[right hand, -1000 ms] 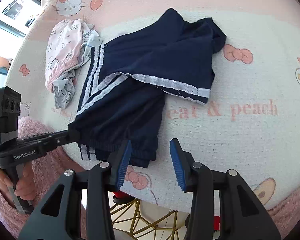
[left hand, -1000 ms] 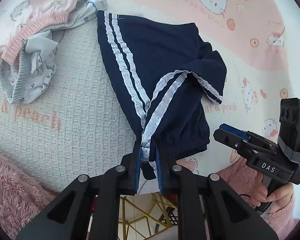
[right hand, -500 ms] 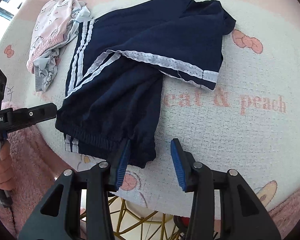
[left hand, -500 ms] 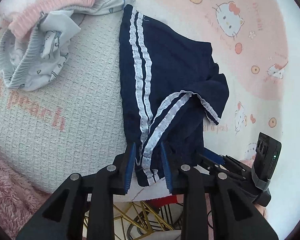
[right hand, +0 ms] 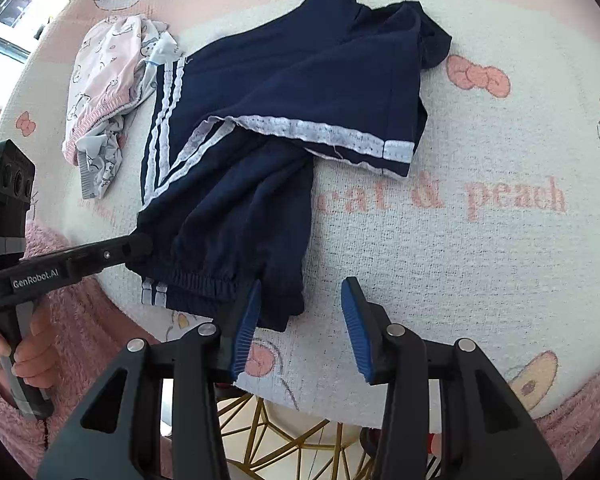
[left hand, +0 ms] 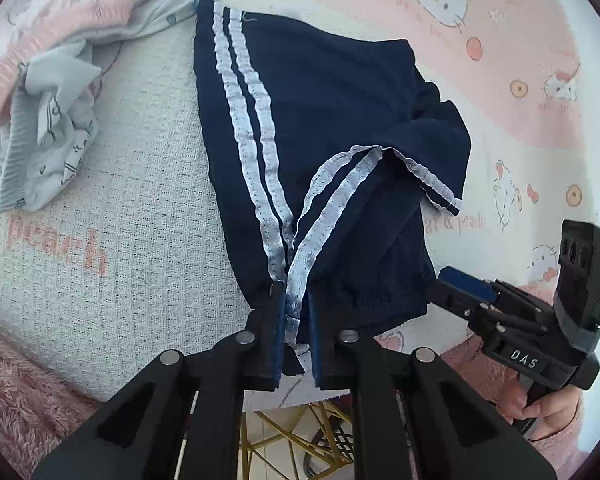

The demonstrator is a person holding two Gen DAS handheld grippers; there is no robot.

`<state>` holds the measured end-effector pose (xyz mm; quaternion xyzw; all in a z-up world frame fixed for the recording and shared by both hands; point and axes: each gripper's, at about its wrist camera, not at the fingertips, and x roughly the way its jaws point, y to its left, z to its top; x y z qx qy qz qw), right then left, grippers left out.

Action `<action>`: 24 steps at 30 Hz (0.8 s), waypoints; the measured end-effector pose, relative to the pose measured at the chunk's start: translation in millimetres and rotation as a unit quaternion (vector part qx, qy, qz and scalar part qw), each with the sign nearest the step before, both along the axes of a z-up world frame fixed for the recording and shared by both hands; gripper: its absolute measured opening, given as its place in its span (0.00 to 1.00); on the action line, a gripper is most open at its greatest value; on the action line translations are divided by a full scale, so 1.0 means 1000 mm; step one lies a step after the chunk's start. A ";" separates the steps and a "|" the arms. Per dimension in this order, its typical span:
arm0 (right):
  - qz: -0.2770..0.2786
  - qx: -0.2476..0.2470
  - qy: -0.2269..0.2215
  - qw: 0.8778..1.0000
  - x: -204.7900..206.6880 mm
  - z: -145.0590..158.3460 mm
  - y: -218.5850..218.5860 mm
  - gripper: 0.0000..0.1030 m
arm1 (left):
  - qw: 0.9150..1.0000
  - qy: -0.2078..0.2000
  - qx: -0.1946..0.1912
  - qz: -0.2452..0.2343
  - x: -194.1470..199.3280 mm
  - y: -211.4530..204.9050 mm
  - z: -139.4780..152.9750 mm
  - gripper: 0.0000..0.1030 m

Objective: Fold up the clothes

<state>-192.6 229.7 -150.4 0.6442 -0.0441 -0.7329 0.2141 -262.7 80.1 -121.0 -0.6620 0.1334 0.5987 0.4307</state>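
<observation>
- Pinching the waistband corner of the navy shorts (left hand: pixel 332 128), the left gripper (left hand: pixel 294 320) has its jaws drawn together on the white side stripe; cloth fills the gap between the pads.
- Right gripper (right hand: pixel 300 320): jaws apart, nothing between them. Left pad sits against the other waistband corner; whether it touches the fabric, cannot tell.
- Shorts lie on the round table (right hand: pixel 480 260) near its front edge, one leg hem flipped over the body, waistband towards the person.
- Risk: only a thin edge is clamped on the left; a pull could slip the stripe out.
- Risk: if the right jaws close as placed, they may catch the tablecloth (left hand: pixel 120 220) along with the waistband, dragging both.
- Risk: lifting with the flipped leg uncorrected would fold in a crease.
- Materials: shorts soft, limp knit, elastic gathered waistband, ruffled mesh-like white stripes. Tablecloth waffle-textured, printed in pink.
- Crumpled pink and grey garments (right hand: pixel 104 92) touch the shorts' far corner.
</observation>
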 end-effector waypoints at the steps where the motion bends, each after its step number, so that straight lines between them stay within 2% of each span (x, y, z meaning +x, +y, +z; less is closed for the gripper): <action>1: -0.002 -0.005 0.010 1.000 0.000 0.005 0.002 0.41 | 1.000 -0.006 0.006 0.004 0.001 -0.003 0.005 0.10; 5: -0.011 -0.055 0.022 0.998 -0.001 0.018 0.007 0.41 | 0.997 -0.048 0.046 0.032 0.001 -0.020 0.025 0.10; 8: 0.002 -0.048 0.018 0.999 0.000 0.013 -0.005 0.41 | 0.995 -0.078 0.047 0.046 0.006 -0.020 0.022 0.10; 13: 0.020 -0.014 -0.001 1.000 0.013 -0.012 -0.019 0.41 | 0.997 -0.055 -0.030 0.044 0.011 -0.014 -0.012 0.11; 15: 0.028 -0.003 0.003 1.000 0.018 -0.014 -0.019 0.41 | 0.996 -0.046 -0.057 0.041 0.011 -0.010 -0.023 0.14; 16: 0.029 0.007 0.003 1.000 0.019 -0.013 -0.016 0.42 | 0.997 -0.037 -0.061 0.032 0.012 -0.007 -0.019 0.15; 19: 0.016 0.012 0.009 1.000 0.021 -0.009 -0.009 0.48 | 0.998 -0.003 -0.065 0.021 0.015 -0.002 -0.005 0.28; 21: 0.007 0.001 0.015 1.000 0.025 -0.007 -0.002 0.48 | 0.997 0.030 -0.059 0.029 0.015 -0.004 0.010 0.28; 22: 0.005 -0.006 0.021 1.000 0.026 -0.006 -0.001 0.48 | 0.996 0.065 -0.057 0.030 0.017 -0.003 0.020 0.28; 24: 0.006 0.001 0.032 0.999 0.027 -0.005 0.000 0.48 | 0.986 0.153 -0.062 0.013 0.024 0.005 0.039 0.28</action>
